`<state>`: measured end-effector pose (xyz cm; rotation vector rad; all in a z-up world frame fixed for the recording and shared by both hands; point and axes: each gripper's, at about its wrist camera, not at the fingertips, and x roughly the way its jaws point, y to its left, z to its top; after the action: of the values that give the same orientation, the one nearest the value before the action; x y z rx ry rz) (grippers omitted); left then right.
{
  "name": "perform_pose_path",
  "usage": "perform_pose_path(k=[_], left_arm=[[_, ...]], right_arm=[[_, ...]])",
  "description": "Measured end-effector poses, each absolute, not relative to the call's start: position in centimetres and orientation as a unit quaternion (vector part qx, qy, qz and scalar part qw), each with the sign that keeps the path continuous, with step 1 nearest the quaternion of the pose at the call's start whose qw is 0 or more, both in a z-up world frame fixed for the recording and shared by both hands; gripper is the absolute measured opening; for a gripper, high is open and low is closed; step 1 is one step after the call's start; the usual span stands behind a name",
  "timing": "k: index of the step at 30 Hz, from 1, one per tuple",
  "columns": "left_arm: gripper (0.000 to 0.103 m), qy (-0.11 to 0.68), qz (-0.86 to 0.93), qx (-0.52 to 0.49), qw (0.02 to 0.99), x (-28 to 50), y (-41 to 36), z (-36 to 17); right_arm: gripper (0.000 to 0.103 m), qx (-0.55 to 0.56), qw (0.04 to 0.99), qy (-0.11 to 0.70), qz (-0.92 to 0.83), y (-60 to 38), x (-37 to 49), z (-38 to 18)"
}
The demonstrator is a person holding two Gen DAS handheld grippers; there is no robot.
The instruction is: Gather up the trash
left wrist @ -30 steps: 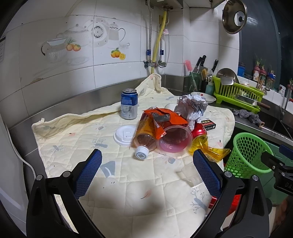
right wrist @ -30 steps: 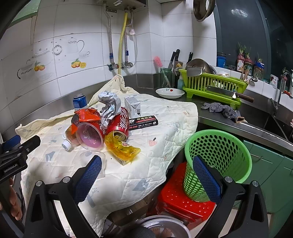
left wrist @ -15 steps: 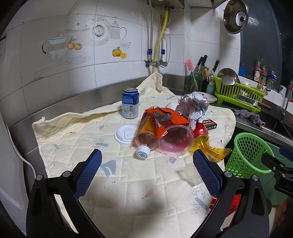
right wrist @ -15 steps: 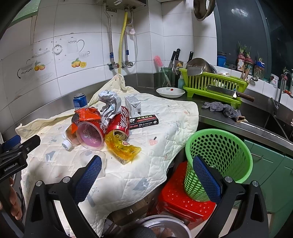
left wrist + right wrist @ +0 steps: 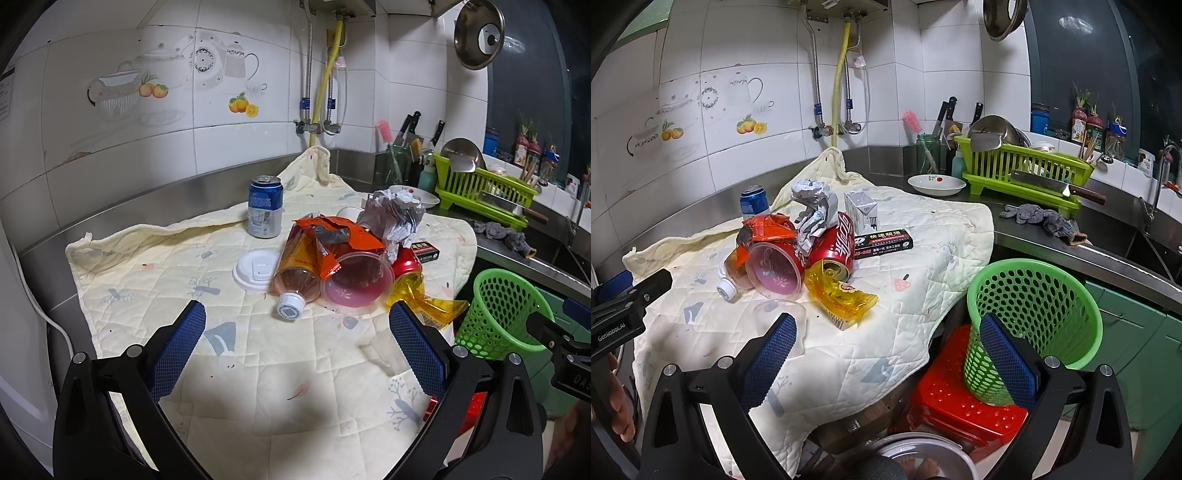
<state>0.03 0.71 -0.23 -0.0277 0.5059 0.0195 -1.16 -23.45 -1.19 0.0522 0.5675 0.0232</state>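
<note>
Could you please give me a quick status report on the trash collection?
Both grippers, left and right, open and empty. Trash pile untouched on quilted cloth. Green basket empty, path clear.

Both views were lit brightly from overhead. Straight lines were bowed by fisheye distortion and the corners were vignetted black. A soft shadow was cast on the quilted cloth (image 5: 258,387). The window (image 5: 1082,62) was dark.

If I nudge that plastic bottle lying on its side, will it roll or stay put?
The plastic bottle probably rolls little: it is round but wedged against the pink cup, with the orange wrapper draped over it. It looks nearly empty, so likely light, and apt to skid on the quilted cloth.
</note>
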Motion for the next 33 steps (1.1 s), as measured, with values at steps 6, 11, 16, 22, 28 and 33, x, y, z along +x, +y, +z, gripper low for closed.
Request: perform_pose_path(k=[6,11,16,22,28,33], left_arm=[[0.098,0.252,0.010,-0.014,0.968,0.1,0.8,-0.4],[0.098,0.255,0.012,-0.016,0.967,0.3,1.0,-0.5],[0.098,0.253,0.014,-0.017,0.967,0.4,1.0,-0.4],[0.098,0.255,0.017,-0.019,0.966,0.6,1.3,-0.4],[0.098,0.258,0.027,-0.028,0.965,1.0,2.1,-0.4],[0.098,0.258,0.036,-0.035,0.965,1.4,3.0,-0.2]], right_arm=[[0.097,0.024,0.959,0.281,0.012,-23.4,-1.1,-1.3],[0.097,0.026,0.959,0.281,0.012,-23.4,-1.1,-1.3],[0.096,0.021,0.958,0.284,0.017,-23.0,-0.9,-1.6],[0.096,0.017,0.957,0.289,0.024,-22.7,-0.4,-1.8],[0.096,0.017,0.954,0.297,0.042,-22.4,0.3,-2.3],[0.093,0.024,0.948,0.310,0.071,-22.2,1.5,-2.9]])
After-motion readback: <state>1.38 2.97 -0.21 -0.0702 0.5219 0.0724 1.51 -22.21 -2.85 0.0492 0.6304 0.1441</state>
